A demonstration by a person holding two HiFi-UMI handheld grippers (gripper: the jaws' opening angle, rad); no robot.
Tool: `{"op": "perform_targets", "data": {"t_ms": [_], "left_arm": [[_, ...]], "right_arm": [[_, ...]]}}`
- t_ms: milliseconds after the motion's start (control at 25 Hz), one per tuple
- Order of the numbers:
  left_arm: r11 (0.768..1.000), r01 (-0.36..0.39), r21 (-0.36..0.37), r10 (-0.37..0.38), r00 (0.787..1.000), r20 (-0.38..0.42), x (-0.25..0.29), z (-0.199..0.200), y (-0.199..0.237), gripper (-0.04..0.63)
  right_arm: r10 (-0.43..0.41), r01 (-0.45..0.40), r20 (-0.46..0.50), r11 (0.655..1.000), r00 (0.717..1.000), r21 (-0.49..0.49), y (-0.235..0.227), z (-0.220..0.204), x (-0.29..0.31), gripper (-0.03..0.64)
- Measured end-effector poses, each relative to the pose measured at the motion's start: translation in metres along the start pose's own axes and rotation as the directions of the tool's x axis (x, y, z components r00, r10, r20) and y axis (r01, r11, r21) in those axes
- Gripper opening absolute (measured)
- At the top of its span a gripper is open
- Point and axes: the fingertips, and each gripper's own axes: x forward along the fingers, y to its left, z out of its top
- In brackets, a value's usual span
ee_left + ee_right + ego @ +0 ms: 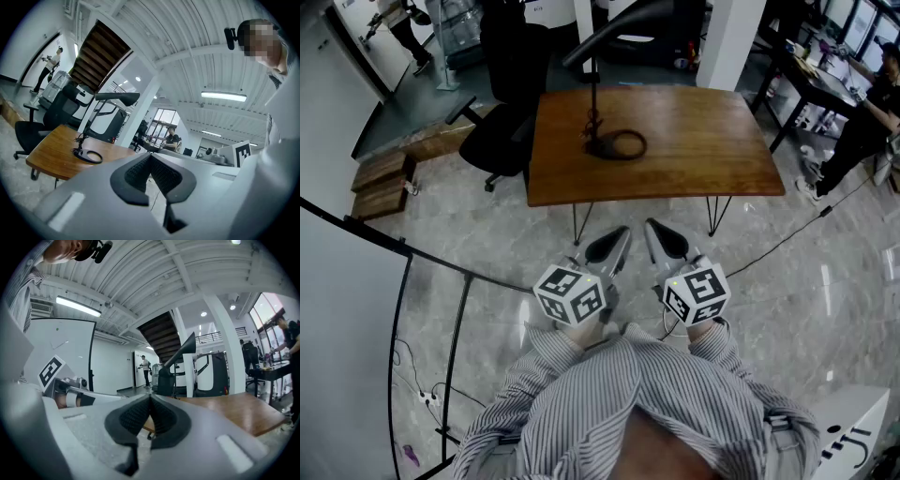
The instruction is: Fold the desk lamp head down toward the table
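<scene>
A black desk lamp (593, 103) stands on the brown wooden table (694, 155), on a ring-shaped base (620, 145). Its long head (623, 33) slants up and to the right, high above the tabletop. Both grippers hover over the floor well short of the table's near edge, side by side and close to my body. My left gripper (617, 239) is shut with nothing in it, and so is my right gripper (658, 234). The left gripper view has the left gripper (151, 157) pointing past the lamp head (117, 97) and base (89, 156). Beyond the right gripper (150, 399), the lamp head (182, 353) rises over the table (234, 411).
A black office chair (502, 141) stands at the table's left end. Wooden steps (382, 183) lie further left. A cable (787, 239) runs across the marble floor on the right. A person (862, 122) is at a desk far right. A white panel (347, 319) is at my left.
</scene>
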Motion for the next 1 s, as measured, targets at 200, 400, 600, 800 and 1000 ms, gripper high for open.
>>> {"op": "perform_targets", "data": {"t_ms": [200,400,600,800,1000], "left_arm": [[1.000,-0.003,0.004,0.003,1.000,-0.031,0.001,-0.003,0.006,0.005],[1.000,0.003,-0.005,-0.003,0.999,-0.041,0.007,-0.007,0.007,0.005],[1.000,-0.012,-0.019,0.011,0.999,-0.049,0.014,-0.010,0.016,0.005],[0.998,0.032,-0.054,-0.033,0.999,-0.015,0.028,-0.008,0.011,0.005],[0.998,0.047,-0.036,-0.046,0.999,0.023,0.037,0.000,0.012,0.005]], "right_arm": [[0.002,-0.002,-0.010,1.000,1.000,0.006,0.000,-0.002,0.003,0.000],[0.010,-0.010,-0.023,1.000,1.000,0.001,-0.006,-0.006,0.008,0.000],[0.027,-0.027,-0.018,1.000,0.999,-0.004,-0.008,-0.005,0.015,0.000],[0.061,-0.061,-0.021,0.998,0.998,0.008,-0.015,-0.007,0.016,0.000],[0.120,-0.119,-0.022,0.992,0.993,0.040,-0.025,-0.008,0.020,0.000]]}}
